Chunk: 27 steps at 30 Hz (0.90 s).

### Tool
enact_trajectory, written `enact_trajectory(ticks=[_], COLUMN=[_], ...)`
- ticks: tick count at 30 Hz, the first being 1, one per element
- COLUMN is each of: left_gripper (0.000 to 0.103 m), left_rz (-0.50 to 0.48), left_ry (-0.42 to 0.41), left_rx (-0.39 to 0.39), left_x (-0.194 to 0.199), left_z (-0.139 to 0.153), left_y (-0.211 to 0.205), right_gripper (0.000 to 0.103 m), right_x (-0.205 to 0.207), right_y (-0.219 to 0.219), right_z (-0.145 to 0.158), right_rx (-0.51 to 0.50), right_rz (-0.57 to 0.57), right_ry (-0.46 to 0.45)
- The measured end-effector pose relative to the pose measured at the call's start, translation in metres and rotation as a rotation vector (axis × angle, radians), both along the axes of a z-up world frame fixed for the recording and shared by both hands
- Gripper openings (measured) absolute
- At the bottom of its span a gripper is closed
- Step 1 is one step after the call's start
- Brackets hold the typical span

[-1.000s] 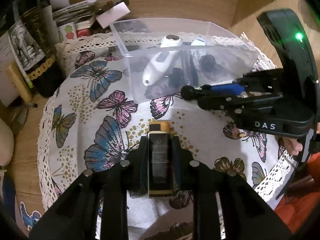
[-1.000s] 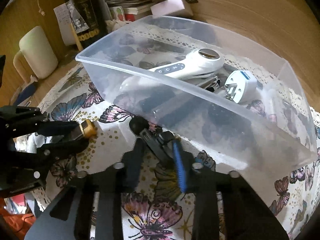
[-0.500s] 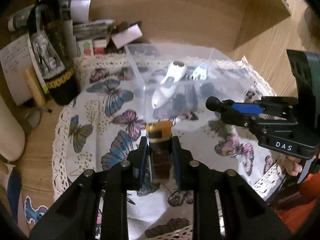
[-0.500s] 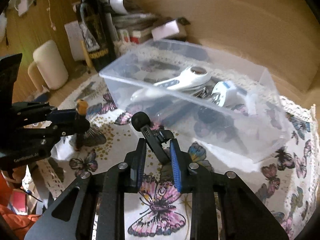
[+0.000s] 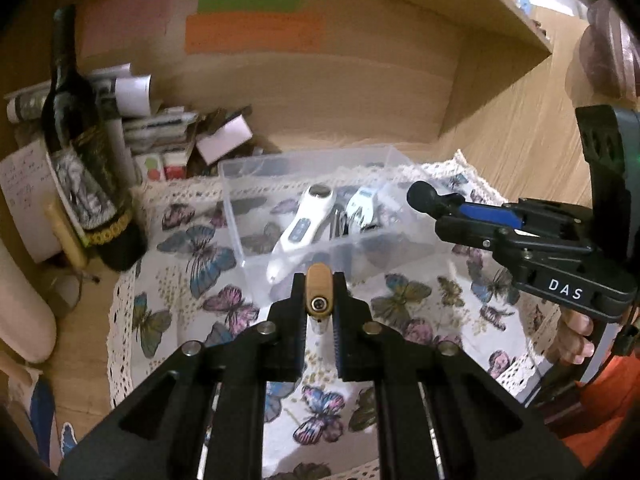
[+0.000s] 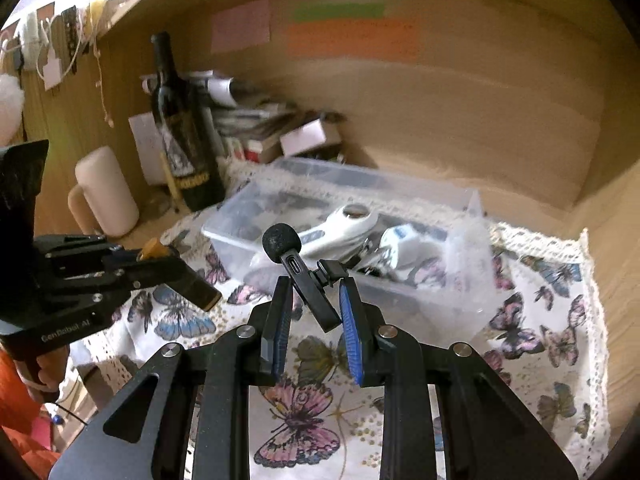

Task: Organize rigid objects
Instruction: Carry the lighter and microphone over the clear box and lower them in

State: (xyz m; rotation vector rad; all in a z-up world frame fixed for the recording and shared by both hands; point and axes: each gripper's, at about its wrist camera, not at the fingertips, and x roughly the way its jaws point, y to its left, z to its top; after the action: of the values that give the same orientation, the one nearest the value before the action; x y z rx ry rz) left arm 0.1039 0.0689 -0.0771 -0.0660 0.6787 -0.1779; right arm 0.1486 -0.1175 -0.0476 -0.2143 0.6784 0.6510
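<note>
My left gripper (image 5: 319, 300) is shut on a black bottle with a gold cap (image 5: 319, 295) and holds it in the air above the butterfly cloth; the bottle also shows in the right wrist view (image 6: 192, 284). My right gripper (image 6: 314, 300) is shut on a small black clip-on microphone (image 6: 308, 276) with a foam head, also held aloft, to the right of the left gripper (image 6: 132, 268). A clear plastic bin (image 5: 240, 216) stands behind both grippers on the cloth. It holds a white handheld device (image 5: 304, 220), a white plug (image 6: 404, 240) and dark items.
A dark wine bottle (image 5: 88, 176) stands at the back left beside stacked papers and boxes (image 5: 172, 136). A cream mug (image 6: 106, 192) stands left of it. Wooden walls close the back and right. The butterfly cloth (image 6: 540, 320) covers the table.
Both grippers have risen from the cloth and drawn back from the bin, each carrying its object. The bottle was lying on the cloth and now hangs in the air.
</note>
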Motion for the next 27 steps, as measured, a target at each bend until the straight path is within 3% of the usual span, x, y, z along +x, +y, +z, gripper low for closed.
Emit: enact_trajectory(ticks=[12,18,27], left_gripper=[0.01,0.01,0.01], left_rz=[0.022,0.024,0.001], left_ry=[-0.122,-0.086,0.002], left_rx=[-0.024,-0.025,-0.052], left_x=[0.027,0.062,0.103], left_z=[0.047,0.036,0.01], left_y=[-0.007,-0.018,-0.035], right_gripper=[0.022,0.022,0.022], right_x=[0.024,0.047,0.079], right_y=[-0.026,-0.032,-0.029], right_z=[0.024,0.012,-0.019], right_rx=[0.04,0.02,-0.034], right_rz=[-0.115,-0.157,-0.166], right_ry=[-0.082,-0.069,0.02])
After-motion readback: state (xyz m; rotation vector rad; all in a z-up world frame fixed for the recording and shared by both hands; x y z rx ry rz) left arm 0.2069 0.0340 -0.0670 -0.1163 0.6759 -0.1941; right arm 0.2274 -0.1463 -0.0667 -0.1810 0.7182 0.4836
